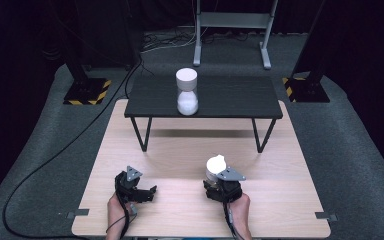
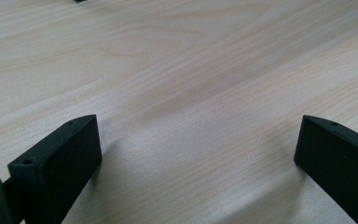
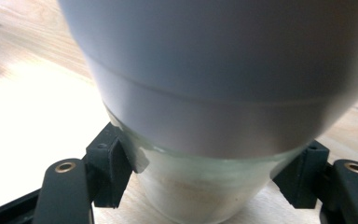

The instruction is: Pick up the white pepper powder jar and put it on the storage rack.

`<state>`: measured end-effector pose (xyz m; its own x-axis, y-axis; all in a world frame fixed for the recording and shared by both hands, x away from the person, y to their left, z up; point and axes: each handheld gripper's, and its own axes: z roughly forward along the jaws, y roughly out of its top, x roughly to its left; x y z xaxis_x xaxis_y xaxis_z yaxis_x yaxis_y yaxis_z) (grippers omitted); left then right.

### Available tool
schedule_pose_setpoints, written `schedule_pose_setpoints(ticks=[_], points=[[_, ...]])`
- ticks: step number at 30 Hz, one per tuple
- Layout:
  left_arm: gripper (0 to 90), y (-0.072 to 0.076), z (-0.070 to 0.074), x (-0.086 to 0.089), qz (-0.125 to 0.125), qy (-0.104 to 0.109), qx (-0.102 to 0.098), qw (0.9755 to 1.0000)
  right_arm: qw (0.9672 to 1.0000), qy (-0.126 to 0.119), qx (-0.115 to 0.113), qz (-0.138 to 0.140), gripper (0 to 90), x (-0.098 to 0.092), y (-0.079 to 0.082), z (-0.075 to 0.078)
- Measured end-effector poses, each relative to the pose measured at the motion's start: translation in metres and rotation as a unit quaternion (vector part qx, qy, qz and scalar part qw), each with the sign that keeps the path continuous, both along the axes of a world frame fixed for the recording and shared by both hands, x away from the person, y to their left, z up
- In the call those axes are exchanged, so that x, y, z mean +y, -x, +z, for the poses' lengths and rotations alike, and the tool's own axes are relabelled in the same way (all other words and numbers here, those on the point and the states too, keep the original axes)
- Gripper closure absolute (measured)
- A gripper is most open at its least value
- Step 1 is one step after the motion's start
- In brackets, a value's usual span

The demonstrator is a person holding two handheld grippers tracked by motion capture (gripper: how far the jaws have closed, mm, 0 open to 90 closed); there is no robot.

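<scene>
Two grippers (image 1: 147, 192) (image 1: 215, 175), two white hourglasses (image 1: 215, 165) (image 1: 187, 92)

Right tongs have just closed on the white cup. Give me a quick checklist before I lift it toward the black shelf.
1. Right tongs shut on the white cup, pads on both sides: ok.
2. Cup upright: cannot tell.
3. Left tongs open, nothing between them: ok.
4. Left tongs apart from the cup's path: ok.
5. Free space on the black shelf beside the white stack: ok.
6. Cup contents: cannot tell.
</scene>
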<state>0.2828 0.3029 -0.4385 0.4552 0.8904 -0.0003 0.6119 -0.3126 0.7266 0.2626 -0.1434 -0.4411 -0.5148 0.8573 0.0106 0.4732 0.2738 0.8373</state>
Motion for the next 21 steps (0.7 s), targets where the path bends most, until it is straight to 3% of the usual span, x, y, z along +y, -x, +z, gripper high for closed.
schedule_pose_setpoints(ticks=[21], points=[[0.8,0.0,0.0,0.0,-0.001,-0.001,-0.001,1.0,0.9997,0.01,-0.008,-0.019,30.2,-0.016,-0.007,0.019]])
